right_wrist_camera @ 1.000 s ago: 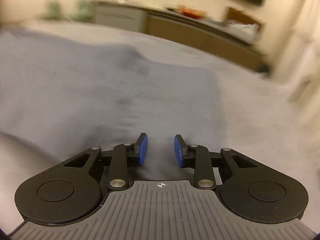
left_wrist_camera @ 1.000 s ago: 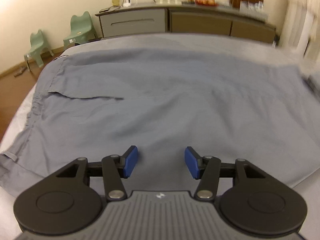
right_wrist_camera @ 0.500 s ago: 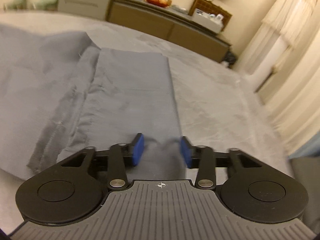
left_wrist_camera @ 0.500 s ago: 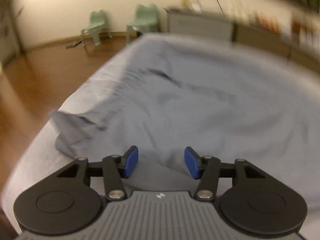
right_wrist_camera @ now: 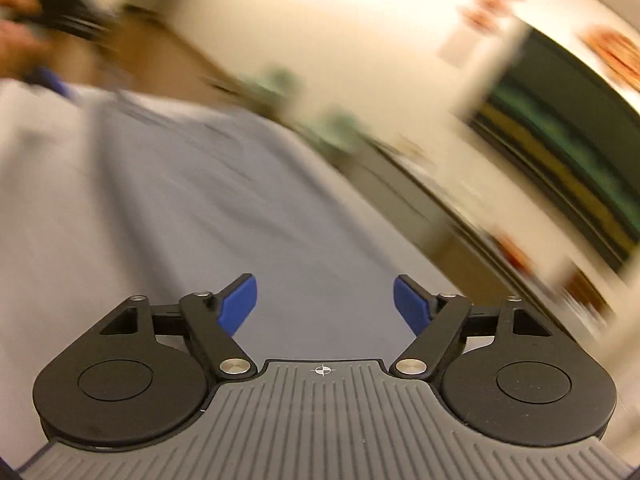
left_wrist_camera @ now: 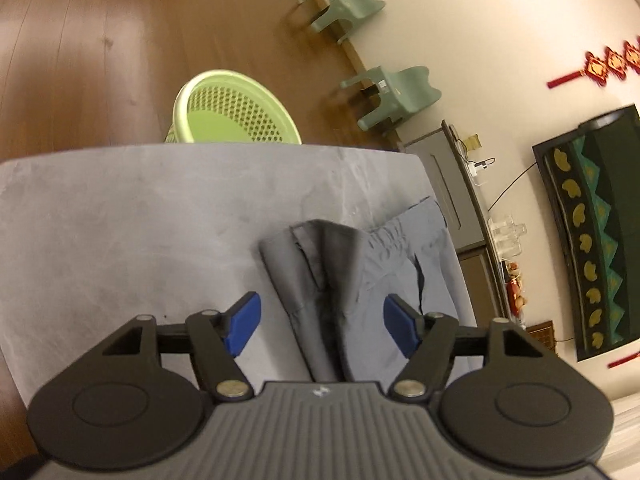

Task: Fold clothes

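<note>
A grey-blue garment (left_wrist_camera: 380, 264) lies on the bed's pale grey sheet (left_wrist_camera: 120, 220), its near end folded over into a thick ridge. My left gripper (left_wrist_camera: 320, 312) hovers over that ridge. Its jaws are opening, and the cloth sits between the blue pads without touching them. In the blurred right wrist view the garment (right_wrist_camera: 240, 200) spreads away over the sheet (right_wrist_camera: 32, 200). My right gripper (right_wrist_camera: 324, 296) stands wide above it, its jaws opening with nothing pinched. A hand (right_wrist_camera: 16, 40) with the left gripper shows at the upper left.
A green mesh basket (left_wrist_camera: 236, 116) stands on the wooden floor just past the bed's far edge. Two green small chairs (left_wrist_camera: 400, 92) and a low cabinet (left_wrist_camera: 444, 184) line the wall, with a dark framed screen (left_wrist_camera: 592, 232) above.
Both views swung sideways and rolled. The left view now faces the bed's end, floor and basket, with the garment's end bunched between its fingers. Both pairs of jaws stand wider.
</note>
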`<act>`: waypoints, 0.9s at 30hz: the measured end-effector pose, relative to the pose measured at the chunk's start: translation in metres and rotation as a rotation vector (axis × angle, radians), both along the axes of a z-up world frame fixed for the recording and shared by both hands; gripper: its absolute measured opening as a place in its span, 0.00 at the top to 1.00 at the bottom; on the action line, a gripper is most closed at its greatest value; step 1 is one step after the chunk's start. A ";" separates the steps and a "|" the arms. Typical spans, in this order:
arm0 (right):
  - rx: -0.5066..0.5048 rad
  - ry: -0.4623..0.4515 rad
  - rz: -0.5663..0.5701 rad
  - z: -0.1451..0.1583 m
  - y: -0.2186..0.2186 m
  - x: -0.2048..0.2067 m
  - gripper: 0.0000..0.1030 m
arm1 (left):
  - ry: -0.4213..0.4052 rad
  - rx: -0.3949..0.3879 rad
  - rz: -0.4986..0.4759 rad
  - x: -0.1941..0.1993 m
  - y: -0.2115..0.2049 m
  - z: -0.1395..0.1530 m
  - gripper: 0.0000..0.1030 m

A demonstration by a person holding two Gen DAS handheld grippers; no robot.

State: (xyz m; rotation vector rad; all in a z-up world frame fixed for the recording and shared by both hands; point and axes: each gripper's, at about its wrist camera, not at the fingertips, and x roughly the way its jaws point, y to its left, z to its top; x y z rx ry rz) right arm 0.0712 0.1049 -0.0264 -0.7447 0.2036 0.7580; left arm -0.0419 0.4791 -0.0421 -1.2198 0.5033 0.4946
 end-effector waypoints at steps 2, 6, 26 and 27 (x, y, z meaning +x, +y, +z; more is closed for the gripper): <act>-0.037 0.011 0.139 -0.006 0.067 -0.023 0.22 | -0.013 -0.049 -0.008 0.003 0.005 -0.010 0.28; -0.158 -0.016 0.297 -0.029 0.164 -0.043 0.22 | -0.031 -0.066 -0.033 0.009 0.011 -0.022 0.24; 0.010 0.490 0.283 0.017 0.166 0.035 0.44 | -0.068 0.038 -0.127 0.048 -0.001 -0.025 0.80; 0.069 0.520 0.252 0.030 0.158 0.050 0.45 | -0.067 0.049 -0.127 0.047 -0.003 -0.023 0.80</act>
